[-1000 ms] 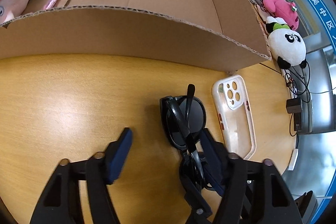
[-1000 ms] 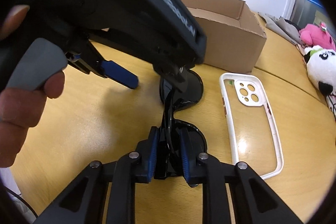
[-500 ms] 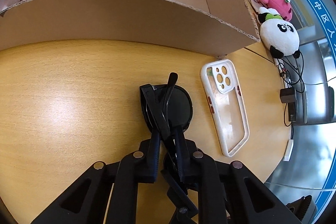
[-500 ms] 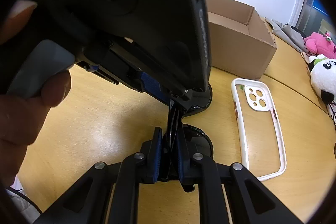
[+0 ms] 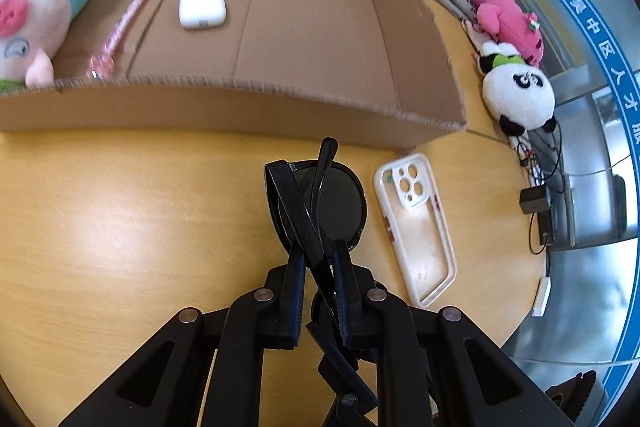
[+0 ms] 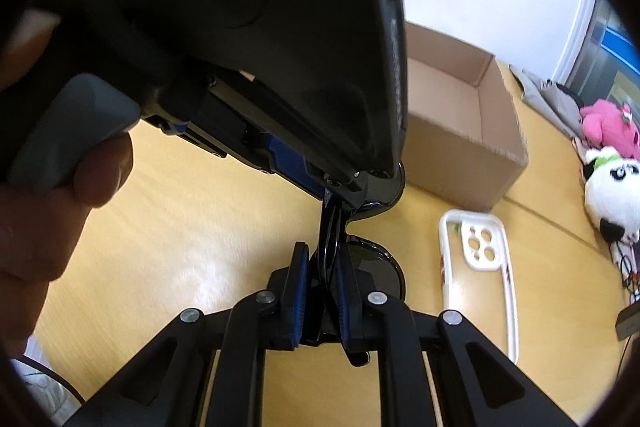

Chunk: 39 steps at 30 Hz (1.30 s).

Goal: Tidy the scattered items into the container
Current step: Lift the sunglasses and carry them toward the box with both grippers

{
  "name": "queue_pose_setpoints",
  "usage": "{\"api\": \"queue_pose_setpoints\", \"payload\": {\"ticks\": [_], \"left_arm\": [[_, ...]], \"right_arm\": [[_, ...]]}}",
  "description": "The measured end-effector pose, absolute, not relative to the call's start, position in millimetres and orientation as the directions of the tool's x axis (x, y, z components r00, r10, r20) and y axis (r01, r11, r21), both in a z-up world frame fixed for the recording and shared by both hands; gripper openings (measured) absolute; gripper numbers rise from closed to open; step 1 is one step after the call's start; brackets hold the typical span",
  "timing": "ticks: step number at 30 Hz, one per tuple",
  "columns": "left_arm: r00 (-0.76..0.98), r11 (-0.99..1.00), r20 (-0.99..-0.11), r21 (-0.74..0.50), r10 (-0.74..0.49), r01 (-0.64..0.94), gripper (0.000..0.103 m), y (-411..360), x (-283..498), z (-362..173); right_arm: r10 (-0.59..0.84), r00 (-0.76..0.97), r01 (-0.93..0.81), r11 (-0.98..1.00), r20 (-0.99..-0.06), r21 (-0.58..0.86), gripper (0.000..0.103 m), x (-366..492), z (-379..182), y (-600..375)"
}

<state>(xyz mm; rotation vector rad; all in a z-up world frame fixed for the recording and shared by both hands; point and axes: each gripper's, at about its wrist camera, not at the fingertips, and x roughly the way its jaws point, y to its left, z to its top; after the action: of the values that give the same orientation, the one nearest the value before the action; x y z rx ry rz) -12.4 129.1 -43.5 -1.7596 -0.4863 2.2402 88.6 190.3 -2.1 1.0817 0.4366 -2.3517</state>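
Black folded sunglasses (image 5: 320, 203) are held above the wooden table, just in front of the cardboard box (image 5: 240, 107). My left gripper (image 5: 318, 259) is shut on their frame near the middle. My right gripper (image 6: 322, 267) is shut on the same sunglasses (image 6: 360, 267) from the other end. The left gripper's body (image 6: 280, 47) fills the upper left of the right wrist view. The box holds a pig plush (image 5: 40, 11), a pink pen (image 5: 124, 23) and a white earbud case (image 5: 202, 9). A white phone case (image 5: 416, 227) lies on the table to the right; it also shows in the right wrist view (image 6: 480, 267).
A panda plush (image 5: 516, 95) and a pink plush (image 5: 508, 23) sit beyond the box's right end, near cables and a charger (image 5: 536, 203) at the table edge. The box's near wall stands between the sunglasses and the box floor.
My left gripper was open beside the sunglasses a second ago, then closed on them. Both grippers have since lifted the sunglasses, so more of the box floor shows.
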Motion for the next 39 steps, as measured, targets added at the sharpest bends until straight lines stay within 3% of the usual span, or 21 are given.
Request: {"api": "queue_pose_setpoints", "payload": {"ticks": [29, 39], "left_arm": [[-0.46, -0.929, -0.813, -0.358, 0.357, -0.088, 0.014, 90.3, -70.3, 122.2], [-0.485, -0.939, -0.808, -0.328, 0.334, -0.101, 0.014, 81.7, -104.9, 164.1]], "right_arm": [[-0.408, -0.671, 0.597, -0.793, -0.619, -0.125, 0.012, 62.0, 138.9, 130.9], [-0.431, -0.672, 0.597, -0.796, -0.602, -0.097, 0.012, -15.0, 173.9, 138.5]]}}
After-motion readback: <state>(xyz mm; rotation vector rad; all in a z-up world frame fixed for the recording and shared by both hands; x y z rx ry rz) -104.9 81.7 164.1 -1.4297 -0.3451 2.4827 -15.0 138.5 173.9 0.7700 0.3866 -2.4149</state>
